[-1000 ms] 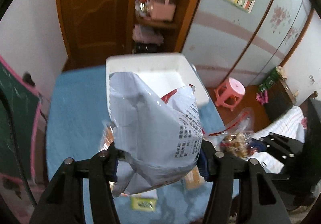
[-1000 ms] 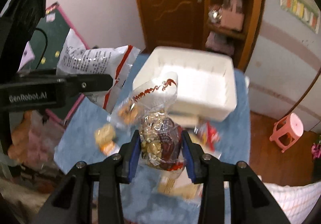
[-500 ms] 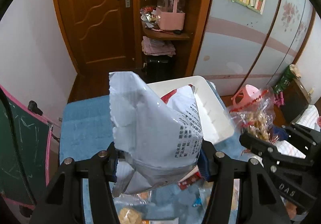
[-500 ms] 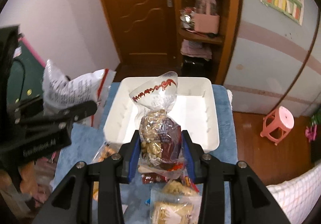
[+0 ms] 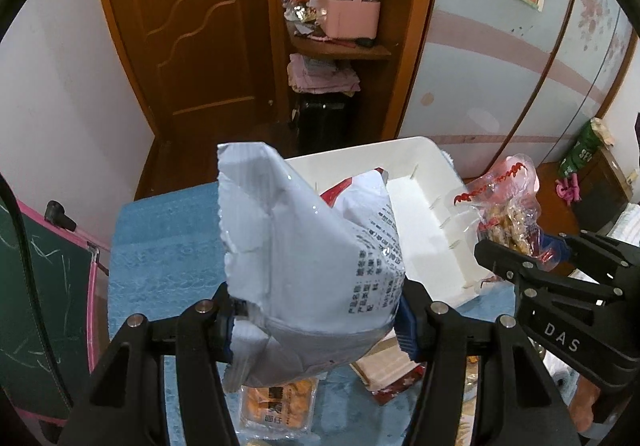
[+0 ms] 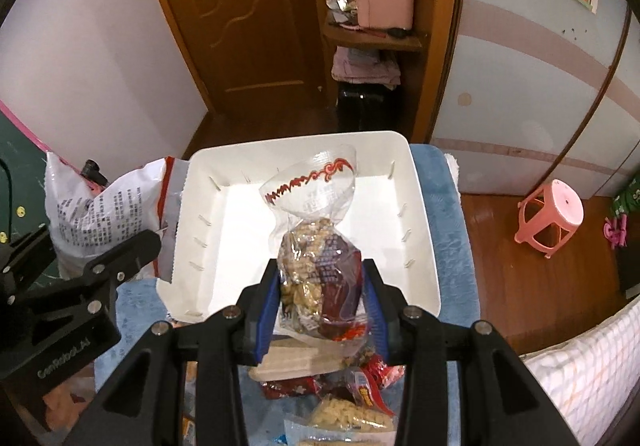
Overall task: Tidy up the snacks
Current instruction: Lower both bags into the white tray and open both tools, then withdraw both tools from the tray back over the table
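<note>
The left tongs (image 5: pixel 316 320) are closed on a large white crinkled foil snack bag with black print and a red stripe (image 5: pixel 308 258), which is pinched near its lower part and held upright above the bench covered with a blue fluffy cloth (image 5: pixel 164 254). The right tongs (image 6: pixel 322 312) are closed on a clear plastic bag of mixed nuts with a red ornament on its twisted top (image 6: pixel 316 246), and this bag is held just over the near edge of the white rectangular plastic tray with small ribs inside (image 6: pixel 420 206). The tray appears empty, so it is judged that both bags are to be put into it. More small packets (image 6: pixel 352 402) are lying on the cloth below the right tongs, near the tray. A risk is seen here: the two tongs are near each other at the left rim of the tray, so a collision may happen if both are lowered together. The foil bag is wide and puffy, so it may slip or catch on the rim. The nut bag is soft and may fall over when released. The bottom of the foil bag is hidden by the tongs, and the print cannot be read; the packets below are partly cut off.
</note>
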